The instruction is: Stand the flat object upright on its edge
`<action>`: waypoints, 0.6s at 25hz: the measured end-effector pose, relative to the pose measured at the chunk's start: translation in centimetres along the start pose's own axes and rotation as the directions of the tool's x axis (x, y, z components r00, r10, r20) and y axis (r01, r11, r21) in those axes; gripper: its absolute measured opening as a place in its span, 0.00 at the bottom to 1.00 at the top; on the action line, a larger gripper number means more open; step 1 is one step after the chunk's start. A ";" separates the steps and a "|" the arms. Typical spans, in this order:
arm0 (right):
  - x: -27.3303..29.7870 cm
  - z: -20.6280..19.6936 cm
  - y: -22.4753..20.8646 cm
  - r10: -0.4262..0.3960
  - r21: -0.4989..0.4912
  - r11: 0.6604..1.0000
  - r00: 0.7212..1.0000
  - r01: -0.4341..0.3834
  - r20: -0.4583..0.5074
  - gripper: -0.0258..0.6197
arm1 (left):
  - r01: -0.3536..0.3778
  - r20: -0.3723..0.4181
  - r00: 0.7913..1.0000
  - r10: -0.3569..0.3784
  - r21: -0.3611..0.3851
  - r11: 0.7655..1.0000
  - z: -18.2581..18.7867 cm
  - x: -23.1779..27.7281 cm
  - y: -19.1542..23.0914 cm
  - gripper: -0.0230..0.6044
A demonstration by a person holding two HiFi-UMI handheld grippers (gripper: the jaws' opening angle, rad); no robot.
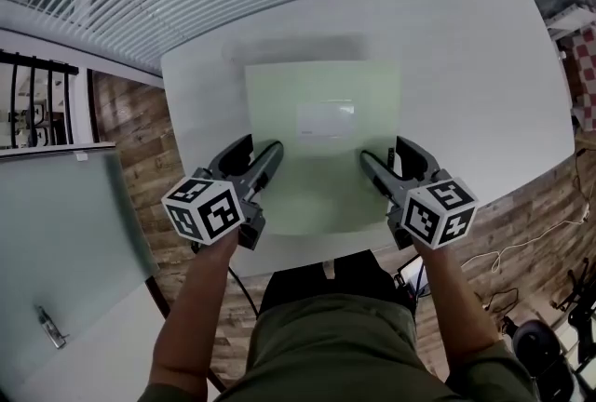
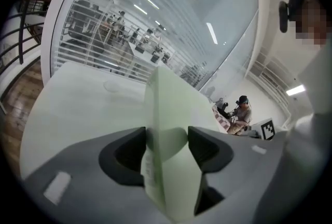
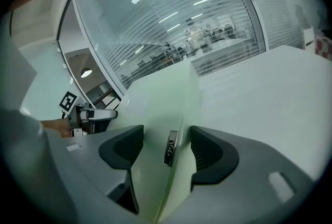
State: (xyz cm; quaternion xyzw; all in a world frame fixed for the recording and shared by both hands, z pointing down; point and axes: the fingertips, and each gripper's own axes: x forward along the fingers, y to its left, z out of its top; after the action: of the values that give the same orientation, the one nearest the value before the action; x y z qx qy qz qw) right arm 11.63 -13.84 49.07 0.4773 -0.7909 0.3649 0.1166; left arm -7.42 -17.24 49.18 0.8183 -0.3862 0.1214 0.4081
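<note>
Our left gripper (image 1: 261, 149) and right gripper (image 1: 382, 151) apparently pinch the flat object (image 1: 321, 93) between wide-set fingers, to tip it upright.

Flat object (image 1: 321, 144) above table (image 1: 466, 74), between left tongs (image 1: 261, 149) and right tongs (image 1: 385, 151)

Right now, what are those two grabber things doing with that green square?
A person holds the left gripper and right gripper, one in each hand. Each is clamped on a near corner of the flat green case over the white table. The job is standing it on its edge; how far it's tipped up is hard to tell.
</note>
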 end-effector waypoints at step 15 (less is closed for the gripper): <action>-2.7 5.0 3.0 -0.014 -0.178 0.983 0.984 0.046 0.175 0.46 | -0.003 0.171 0.985 -0.025 0.158 0.987 5.0 -3.0 -3.6 0.42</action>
State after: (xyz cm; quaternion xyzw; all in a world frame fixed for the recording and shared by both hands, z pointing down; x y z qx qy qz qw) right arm 11.34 -14.63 42.68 0.5065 -0.8206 0.2466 0.0962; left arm -7.40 -18.14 42.41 0.8575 -0.4048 0.0778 0.3079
